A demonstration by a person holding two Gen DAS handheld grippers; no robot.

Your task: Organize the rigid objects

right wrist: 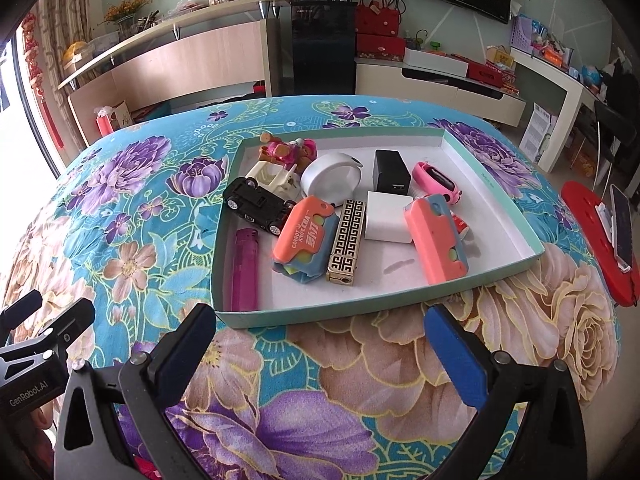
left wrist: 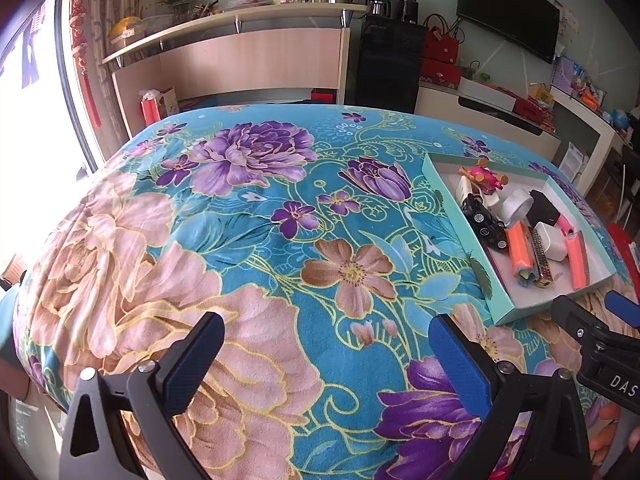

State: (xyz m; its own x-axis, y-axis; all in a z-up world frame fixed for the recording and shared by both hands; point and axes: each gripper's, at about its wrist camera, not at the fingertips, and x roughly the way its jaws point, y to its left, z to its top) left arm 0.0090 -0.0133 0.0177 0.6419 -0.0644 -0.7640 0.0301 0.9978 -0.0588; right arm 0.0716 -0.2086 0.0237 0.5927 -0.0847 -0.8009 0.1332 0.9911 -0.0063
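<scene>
A shallow teal box lid (right wrist: 496, 168) with a white floor lies on the flowered cloth (right wrist: 360, 360); it also shows at the right of the left wrist view (left wrist: 472, 256). In it lie a black toy car (right wrist: 256, 205), a cream toy car (right wrist: 272, 178), a pink figure (right wrist: 286, 150), a white round case (right wrist: 332, 178), a black block (right wrist: 391, 177), a white cube (right wrist: 390, 218), two orange carrot knives (right wrist: 306, 236) (right wrist: 436, 236), a gold patterned lighter (right wrist: 347, 242), a purple lighter (right wrist: 244, 268) and a pink gadget (right wrist: 436, 178). My right gripper (right wrist: 320, 344) is open and empty just before the box's near wall. My left gripper (left wrist: 326, 354) is open and empty over bare cloth, left of the box.
A red stool (right wrist: 592, 236) with a phone (right wrist: 622, 226) stands to the right of the table. Behind the table are a wooden counter (right wrist: 180, 52), a black dispenser (right wrist: 322, 40) and a low TV cabinet (right wrist: 440, 84).
</scene>
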